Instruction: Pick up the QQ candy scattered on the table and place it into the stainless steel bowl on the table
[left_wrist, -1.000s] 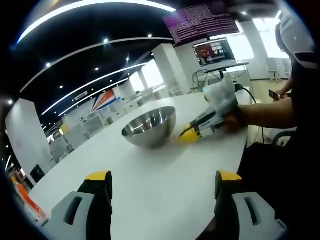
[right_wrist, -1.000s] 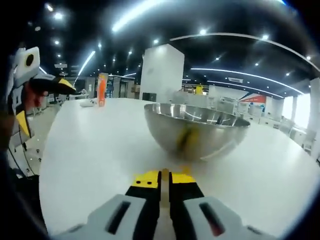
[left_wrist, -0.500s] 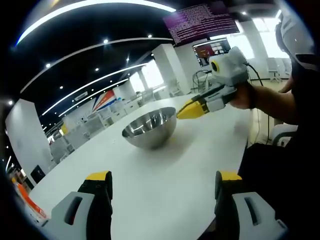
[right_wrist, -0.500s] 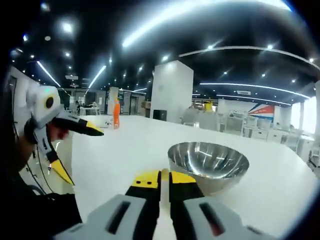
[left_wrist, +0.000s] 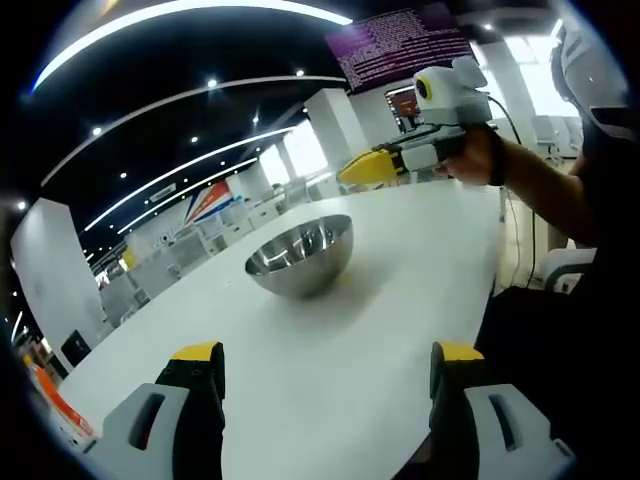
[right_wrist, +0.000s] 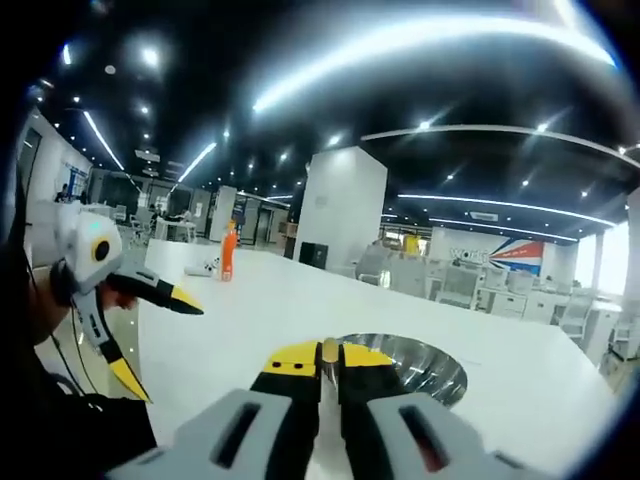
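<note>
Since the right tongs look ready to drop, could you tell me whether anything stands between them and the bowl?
Nothing visible does. The right tongs, shut on something thin and pale, are held above the table, and the bowl sits open just beyond and below their tips. The left tongs are off to one side.

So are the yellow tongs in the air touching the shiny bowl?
Apart. In the left gripper view, the right tongs hang above the stainless steel bowl, with background showing between them.
</note>
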